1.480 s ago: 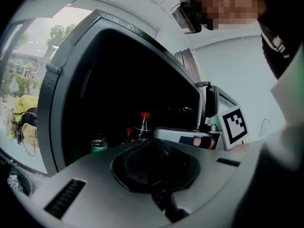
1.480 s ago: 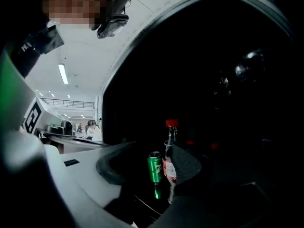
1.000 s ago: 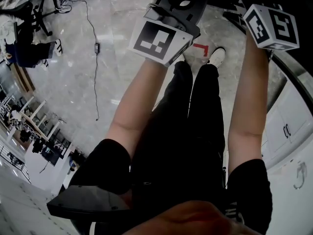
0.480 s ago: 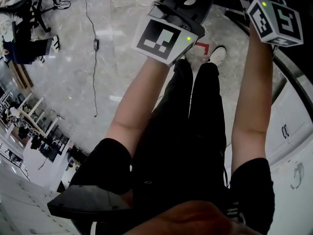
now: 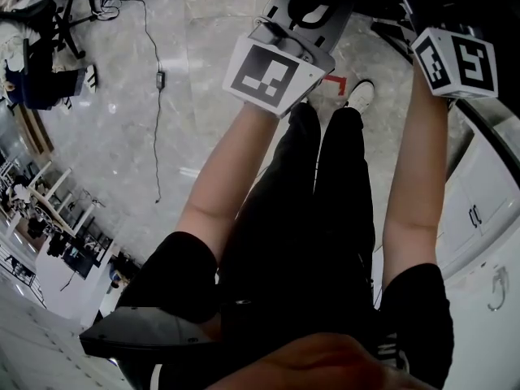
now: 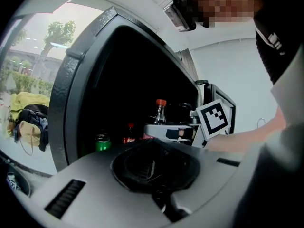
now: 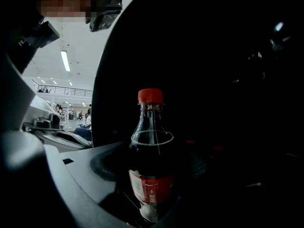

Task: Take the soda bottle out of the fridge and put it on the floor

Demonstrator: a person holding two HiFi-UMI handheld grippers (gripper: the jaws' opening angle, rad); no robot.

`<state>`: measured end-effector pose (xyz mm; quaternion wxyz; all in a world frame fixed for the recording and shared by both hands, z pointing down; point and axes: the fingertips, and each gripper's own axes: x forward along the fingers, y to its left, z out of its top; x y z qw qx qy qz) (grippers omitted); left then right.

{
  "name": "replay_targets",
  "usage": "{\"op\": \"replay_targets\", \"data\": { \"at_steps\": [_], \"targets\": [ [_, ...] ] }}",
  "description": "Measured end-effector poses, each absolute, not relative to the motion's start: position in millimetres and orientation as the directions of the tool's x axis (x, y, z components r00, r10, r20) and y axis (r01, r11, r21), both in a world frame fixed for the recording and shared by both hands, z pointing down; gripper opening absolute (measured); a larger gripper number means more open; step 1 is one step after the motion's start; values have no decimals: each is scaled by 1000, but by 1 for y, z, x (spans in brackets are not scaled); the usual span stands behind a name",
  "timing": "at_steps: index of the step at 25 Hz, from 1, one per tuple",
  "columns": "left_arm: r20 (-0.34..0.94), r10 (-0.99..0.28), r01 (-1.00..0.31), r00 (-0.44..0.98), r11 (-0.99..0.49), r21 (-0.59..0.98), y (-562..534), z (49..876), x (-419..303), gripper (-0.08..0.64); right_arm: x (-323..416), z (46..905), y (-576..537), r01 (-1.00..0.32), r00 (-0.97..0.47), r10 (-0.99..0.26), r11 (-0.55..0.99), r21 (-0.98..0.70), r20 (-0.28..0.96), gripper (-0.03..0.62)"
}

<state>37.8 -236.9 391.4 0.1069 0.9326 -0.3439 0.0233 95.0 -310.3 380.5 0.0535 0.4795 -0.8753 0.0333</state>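
Fridge (image 6: 71, 103) stands open, its dark cavity filling both gripper views; bare floor (image 5: 122, 136) lies below, in front of the person's legs. Against the head view of a second ago, little differs: the left gripper (image 5: 299, 16) sits slightly further right and higher in frame, the right cube is almost where it was, and the feet have not shifted. I read that as a pause or a very slow pull, not a carry under way. Right gripper (image 6: 176, 131) is at the fridge mouth with its jaws pinching the bottle (image 7: 151, 156) low on the body, around the red label; bottle upright, red cap on, dark liquid up to the shoulder. From the left gripper view the bottle shows against the black interior, so I judge it is barely out, if at all. Left gripper: jaws pressed together, nothing between them, held back from the opening. A green can (image 6: 102, 142) and a smaller red-capped bottle (image 6: 129, 134) remain inside, left of the held one. Grasp looks done; withdrawal and lowering to the floor remain.
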Motion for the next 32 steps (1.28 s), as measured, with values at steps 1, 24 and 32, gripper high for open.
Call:
{"op": "replay_targets", "data": {
  "at_steps": [1,24,32],
  "targets": [
    [118,-634,-644,764,-743,179,-233,390,36,1,93,378,-303,-838,-541,-831,545,-5,126,318],
    [263,-736,-781,624,-576,242,-107,487,2,0,39,492,-139,-654,-747,-623,752,-82,232,318],
    [364,-740,-824,565,-484,294,-64,605,-21,0,20,637,-100,-624,-755,-550,769,-135,358,318]
  ]
}}
